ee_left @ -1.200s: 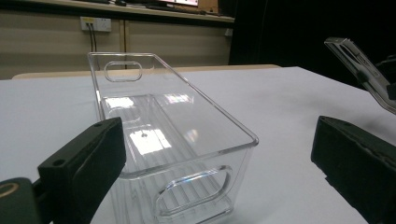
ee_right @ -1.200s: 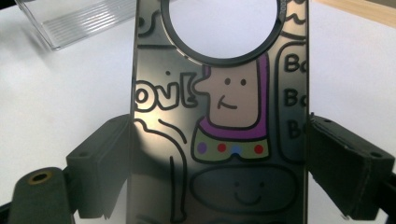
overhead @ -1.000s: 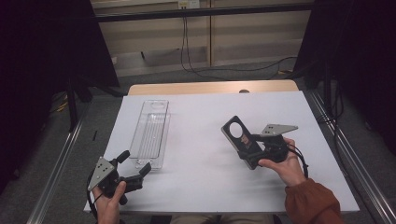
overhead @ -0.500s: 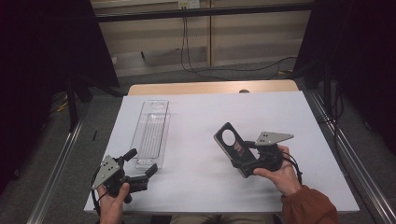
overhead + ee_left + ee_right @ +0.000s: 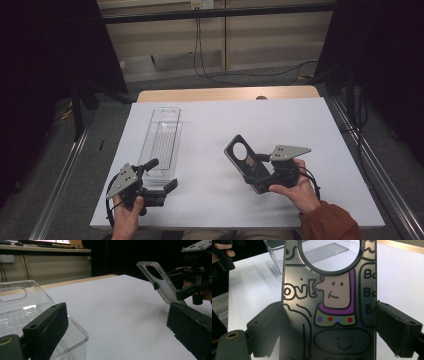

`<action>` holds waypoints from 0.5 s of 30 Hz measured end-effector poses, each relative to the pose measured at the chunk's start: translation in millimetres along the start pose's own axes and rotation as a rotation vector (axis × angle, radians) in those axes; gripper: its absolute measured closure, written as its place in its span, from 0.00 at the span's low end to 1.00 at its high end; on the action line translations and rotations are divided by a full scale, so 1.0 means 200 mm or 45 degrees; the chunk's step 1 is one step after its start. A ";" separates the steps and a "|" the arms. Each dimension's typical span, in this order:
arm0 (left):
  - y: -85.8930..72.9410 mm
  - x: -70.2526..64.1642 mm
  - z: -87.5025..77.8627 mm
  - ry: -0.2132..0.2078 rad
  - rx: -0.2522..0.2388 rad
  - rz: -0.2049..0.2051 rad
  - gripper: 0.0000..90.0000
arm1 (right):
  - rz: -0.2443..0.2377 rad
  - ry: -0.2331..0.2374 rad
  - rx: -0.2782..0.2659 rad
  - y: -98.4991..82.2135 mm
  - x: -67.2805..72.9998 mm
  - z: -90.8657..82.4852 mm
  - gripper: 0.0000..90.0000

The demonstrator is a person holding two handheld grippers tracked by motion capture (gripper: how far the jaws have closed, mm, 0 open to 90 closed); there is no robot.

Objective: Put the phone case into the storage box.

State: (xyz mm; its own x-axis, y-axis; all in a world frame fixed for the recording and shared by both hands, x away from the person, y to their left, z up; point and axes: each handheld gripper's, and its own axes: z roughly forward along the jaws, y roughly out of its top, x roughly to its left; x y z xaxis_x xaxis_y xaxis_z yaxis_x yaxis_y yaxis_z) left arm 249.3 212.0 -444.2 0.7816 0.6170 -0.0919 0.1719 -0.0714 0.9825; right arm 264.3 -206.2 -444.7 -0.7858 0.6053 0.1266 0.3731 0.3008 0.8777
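A dark phone case (image 5: pixel 241 154) with a round camera hole and a cartoon print (image 5: pixel 332 302) is tilted up off the white table (image 5: pixel 210 135), with my right gripper (image 5: pixel 258 172) shut on its lower end, one pad on each long edge. The same case (image 5: pixel 160 282) appears far right in the left gripper view. A clear plastic tray (image 5: pixel 161 137) lies lengthwise on the left half of the table. My left gripper (image 5: pixel 162 174) rests low at the tray's near end, open. The tray's near corner (image 5: pixel 80 332) lies between its pads without being pressed.
The table's wooden far edge (image 5: pixel 225 93) borders a floor with cables (image 5: pixel 210 65). Metal rails (image 5: pixel 65 180) run along both sides of the table. Bare white surface lies between the tray and the case.
My right gripper has carried the case a little left and toward the near edge. My left gripper has shifted slightly right, up to the tray's near end.
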 end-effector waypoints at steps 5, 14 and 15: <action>0.00 -0.03 0.04 -0.055 0.031 -0.014 0.03 | -0.013 0.003 -0.013 0.00 0.01 0.01 0.13; 0.02 -0.07 0.09 -0.167 0.010 -0.023 0.03 | -0.020 0.074 -0.034 0.00 0.05 0.04 0.13; 0.03 -0.07 0.09 -0.167 0.006 -0.024 0.03 | -0.028 0.078 -0.039 0.01 0.05 0.05 0.13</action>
State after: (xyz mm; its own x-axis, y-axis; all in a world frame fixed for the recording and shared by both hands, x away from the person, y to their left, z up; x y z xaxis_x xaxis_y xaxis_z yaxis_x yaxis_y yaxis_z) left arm 250.2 188.0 -441.0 0.8500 0.5104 -0.1307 0.1896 -0.0648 0.9797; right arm 261.0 -192.3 -446.7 -0.8230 0.5519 0.1342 0.3405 0.2903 0.8943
